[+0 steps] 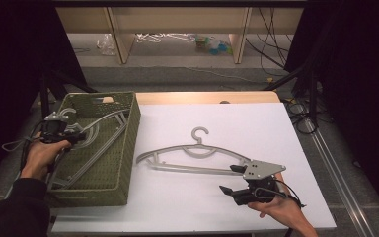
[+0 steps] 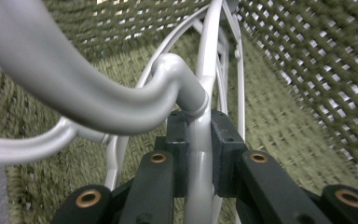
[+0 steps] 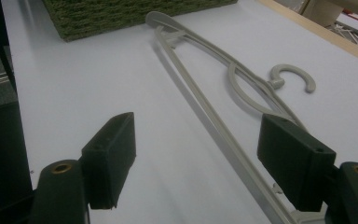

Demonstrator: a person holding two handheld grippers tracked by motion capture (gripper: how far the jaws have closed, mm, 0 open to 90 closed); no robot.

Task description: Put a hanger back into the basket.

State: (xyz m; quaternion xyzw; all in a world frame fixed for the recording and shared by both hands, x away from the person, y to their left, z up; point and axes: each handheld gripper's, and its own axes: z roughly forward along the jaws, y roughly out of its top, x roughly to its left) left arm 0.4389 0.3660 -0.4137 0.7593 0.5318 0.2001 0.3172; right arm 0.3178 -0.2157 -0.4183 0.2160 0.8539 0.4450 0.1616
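your left gripper [image 2: 198,154] clenched on grey hanger [image 2: 198,177] inside green basket [image 1: 123,148] | your right gripper [image 3: 198,158] jaws released, wide apart | second hanger [image 1: 197,153] flat on white table [image 1: 256,128], just beside right gripper

No readable text, labels, brands, numbers or signs on anything in view.

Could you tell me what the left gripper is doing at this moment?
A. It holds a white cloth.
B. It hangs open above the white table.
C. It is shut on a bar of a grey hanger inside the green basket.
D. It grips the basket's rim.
C: in the left gripper view the left gripper has its pads pressed on a thin bar of the grey hanger over the woven green basket.
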